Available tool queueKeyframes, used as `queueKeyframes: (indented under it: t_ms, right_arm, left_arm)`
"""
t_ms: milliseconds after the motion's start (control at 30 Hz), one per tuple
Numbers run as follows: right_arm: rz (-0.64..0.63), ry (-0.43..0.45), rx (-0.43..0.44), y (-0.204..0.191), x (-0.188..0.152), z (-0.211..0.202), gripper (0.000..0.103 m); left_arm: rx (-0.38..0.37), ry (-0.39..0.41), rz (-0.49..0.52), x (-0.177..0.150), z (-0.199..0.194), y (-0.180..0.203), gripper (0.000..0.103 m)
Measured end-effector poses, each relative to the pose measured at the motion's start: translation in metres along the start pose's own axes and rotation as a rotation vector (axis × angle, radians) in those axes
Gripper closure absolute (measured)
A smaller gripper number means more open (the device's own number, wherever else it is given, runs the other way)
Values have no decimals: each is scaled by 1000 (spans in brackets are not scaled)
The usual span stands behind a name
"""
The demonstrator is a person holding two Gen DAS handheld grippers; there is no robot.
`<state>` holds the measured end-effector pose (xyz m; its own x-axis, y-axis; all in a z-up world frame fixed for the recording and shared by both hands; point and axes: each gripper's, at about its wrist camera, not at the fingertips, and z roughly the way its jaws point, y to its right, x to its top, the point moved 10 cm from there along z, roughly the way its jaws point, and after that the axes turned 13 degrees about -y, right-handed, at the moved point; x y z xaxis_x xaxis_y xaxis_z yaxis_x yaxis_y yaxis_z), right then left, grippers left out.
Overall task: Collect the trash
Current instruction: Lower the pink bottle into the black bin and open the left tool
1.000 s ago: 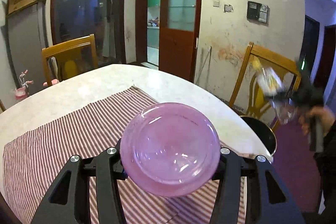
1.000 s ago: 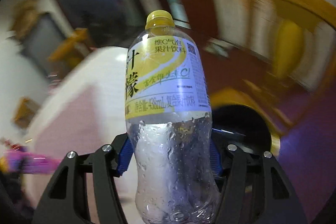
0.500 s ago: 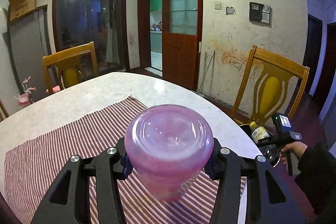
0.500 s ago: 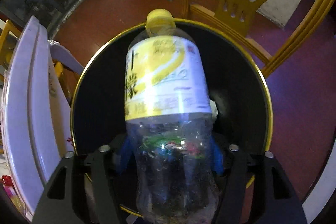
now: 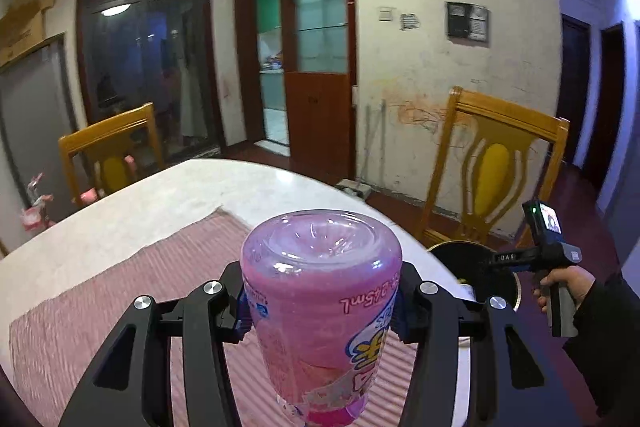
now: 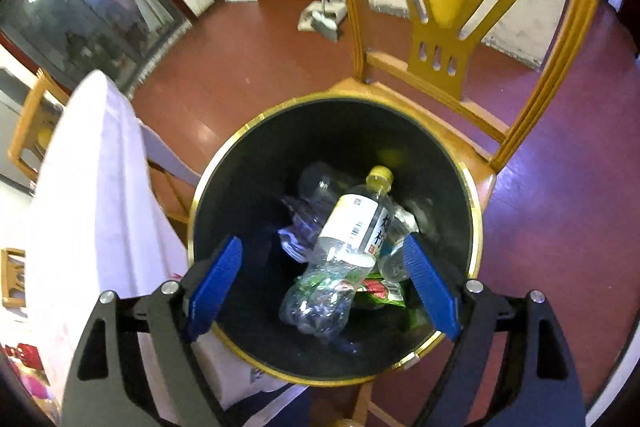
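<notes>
Above the striped cloth on the tabletop, the left hand-held gripper pinches an upturned pink bottle; the right hand-held gripper, jaws opening, hangs over the bin, the yellow-capped bottle lying inside.

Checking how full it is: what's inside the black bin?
In the black bin: a yellow-capped bottle, clear crushed bottles and a green wrapper. Anything beneath them is covered.

The left tongs point slightly downward, their blue pads pressed against both sides of a pink bottle. The right tongs, gripped in a dark-sleeved hand, tilt steeply down, jaws opening with nothing touching either pad.
</notes>
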<state>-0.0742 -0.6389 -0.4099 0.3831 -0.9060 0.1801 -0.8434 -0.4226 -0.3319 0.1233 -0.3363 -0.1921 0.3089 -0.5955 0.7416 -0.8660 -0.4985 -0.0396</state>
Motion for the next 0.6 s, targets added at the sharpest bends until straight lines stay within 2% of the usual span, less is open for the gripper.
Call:
queueKeyframes:
  t_ms: [167,333,500,600]
  right_arm:
    - [49,98,42,22,5,-46,20]
    - [71,154,67,43,9,-78,20]
    - [89,186,93,63,6,-98,20]
    - [102,195,108,73,1,-105,20]
  left_arm:
    - [-100,29,104,24,20,67,53]
    - [-231,37,153,38,57,148,53]
    - [-341,-26,199,36,114,229,53]
    - [-324,-87,252,29,155,265,53]
